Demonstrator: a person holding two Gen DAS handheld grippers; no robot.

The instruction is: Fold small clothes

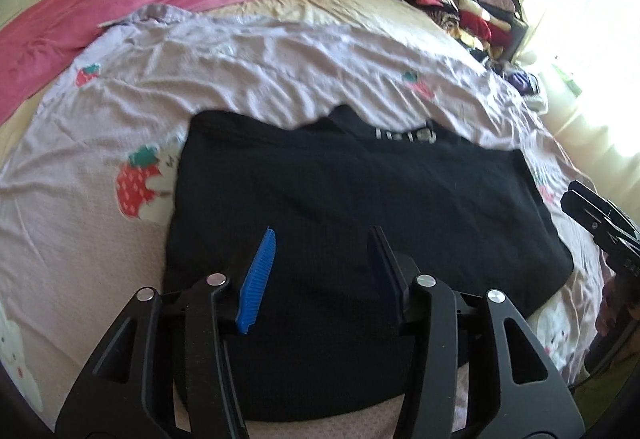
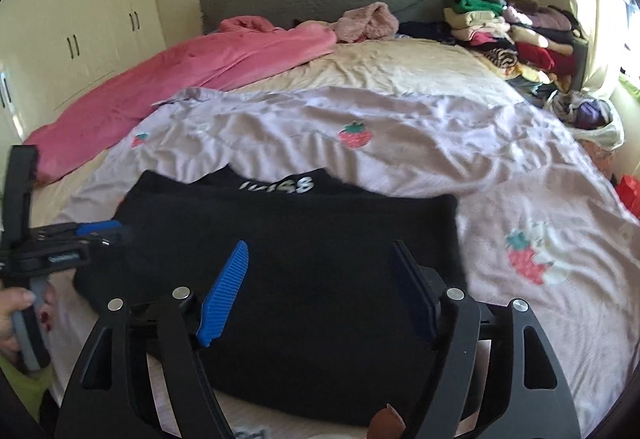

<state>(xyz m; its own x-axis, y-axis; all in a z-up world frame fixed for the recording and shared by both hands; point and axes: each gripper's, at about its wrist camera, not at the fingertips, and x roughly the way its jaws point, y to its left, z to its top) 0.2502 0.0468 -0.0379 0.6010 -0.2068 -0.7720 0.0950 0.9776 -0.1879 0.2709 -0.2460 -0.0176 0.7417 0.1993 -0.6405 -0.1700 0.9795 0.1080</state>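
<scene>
- The black garment (image 1: 352,207) lies flat on the lilac strawberry-print sheet (image 1: 248,59) on the bed, at its near end, already doubled into a rough rectangle with a band showing along its far edge.
- The left claw (image 1: 320,271) hangs over the garment's near left part, jaws apart, nothing between the pads; released.
- The right claw (image 2: 320,287) hangs over the near right part, jaws wider apart, also released and empty.
- Judged step: one fold looks laid down and let go; the garment is partly folded, not yet compact.
- The next move probably calls for each claw to pinch an edge or corner of the top layers cleanly, then carry it across without dragging the lower layers or wrinkling the sheet.
- Writing: pale characters on the band (image 2: 276,185) read roughly as "148", blurred; the first marks cannot be made out.
- A stack of folded clothes (image 2: 516,35) sits at the far right of the bed.
</scene>
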